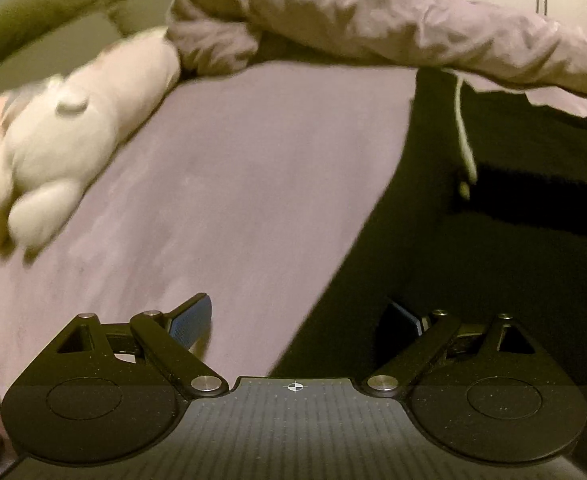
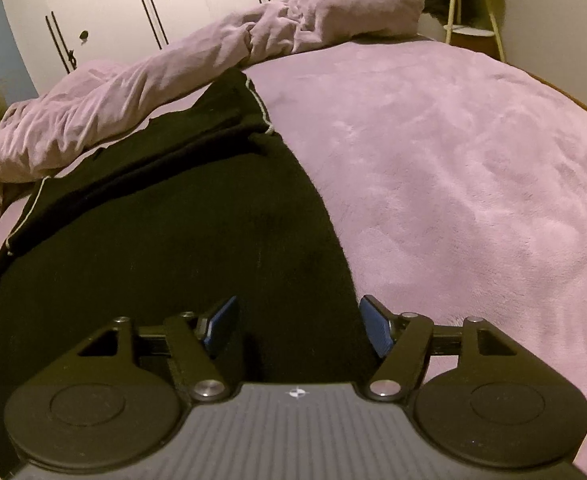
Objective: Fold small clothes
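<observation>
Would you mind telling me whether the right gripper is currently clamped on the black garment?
No, the right gripper is open, its blue pads apart above the black garment with nothing pinched between them.

Left tool and right tool both low, level, fingers spread wide, nothing between them.

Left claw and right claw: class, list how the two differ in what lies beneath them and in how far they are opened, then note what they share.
1. The left claw straddles the edge where the black garment meets the purple bedcover; the right claw sits mostly over the garment.
2. The left claw is spread wider than the right claw.
Shared: both are open, hold nothing and have blue pads.
</observation>
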The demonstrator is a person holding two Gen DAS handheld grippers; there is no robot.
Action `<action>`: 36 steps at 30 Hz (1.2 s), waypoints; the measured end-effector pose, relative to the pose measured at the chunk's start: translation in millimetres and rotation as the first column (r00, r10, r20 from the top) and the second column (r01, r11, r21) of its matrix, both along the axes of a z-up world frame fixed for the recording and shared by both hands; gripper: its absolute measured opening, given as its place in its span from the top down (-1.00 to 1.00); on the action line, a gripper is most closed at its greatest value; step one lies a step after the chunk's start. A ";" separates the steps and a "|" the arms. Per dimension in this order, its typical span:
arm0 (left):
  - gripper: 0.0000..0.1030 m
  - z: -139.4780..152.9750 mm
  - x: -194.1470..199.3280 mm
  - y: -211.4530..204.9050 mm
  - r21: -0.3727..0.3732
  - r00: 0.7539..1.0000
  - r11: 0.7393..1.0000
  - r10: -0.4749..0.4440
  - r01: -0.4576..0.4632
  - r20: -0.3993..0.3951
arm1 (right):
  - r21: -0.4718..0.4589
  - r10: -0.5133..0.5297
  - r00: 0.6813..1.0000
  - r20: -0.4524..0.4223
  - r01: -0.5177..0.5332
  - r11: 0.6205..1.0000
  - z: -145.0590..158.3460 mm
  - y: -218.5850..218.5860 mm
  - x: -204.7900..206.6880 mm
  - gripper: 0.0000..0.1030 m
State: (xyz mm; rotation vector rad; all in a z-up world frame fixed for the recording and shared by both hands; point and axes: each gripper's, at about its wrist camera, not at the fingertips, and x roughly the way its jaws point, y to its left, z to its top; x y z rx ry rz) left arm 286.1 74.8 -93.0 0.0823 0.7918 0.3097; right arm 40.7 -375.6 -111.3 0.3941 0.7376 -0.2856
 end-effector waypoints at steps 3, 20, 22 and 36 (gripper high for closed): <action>-0.87 -7.5 21.7 -8.3 0.095 1.000 0.995 -0.002 -0.001 0.023 | -0.001 -0.009 1.000 0.001 0.009 1.000 -3.3 -1.4 2.6 -0.31; -0.99 -8.3 71.6 -30.1 0.211 0.997 0.977 -0.051 0.039 0.051 | -0.117 -0.009 1.000 0.019 0.011 0.993 -13.3 7.6 22.7 -0.36; -0.99 -7.2 81.7 -14.0 0.165 0.998 0.985 0.046 -0.053 0.051 | -0.110 -0.012 1.000 0.023 0.014 0.994 -12.7 6.6 22.1 -0.36; -0.98 0.8 -95.3 28.2 -0.257 0.989 0.959 -0.137 0.118 -0.057 | -0.013 0.055 0.998 0.020 -0.054 0.998 -5.5 -11.4 -21.2 -0.42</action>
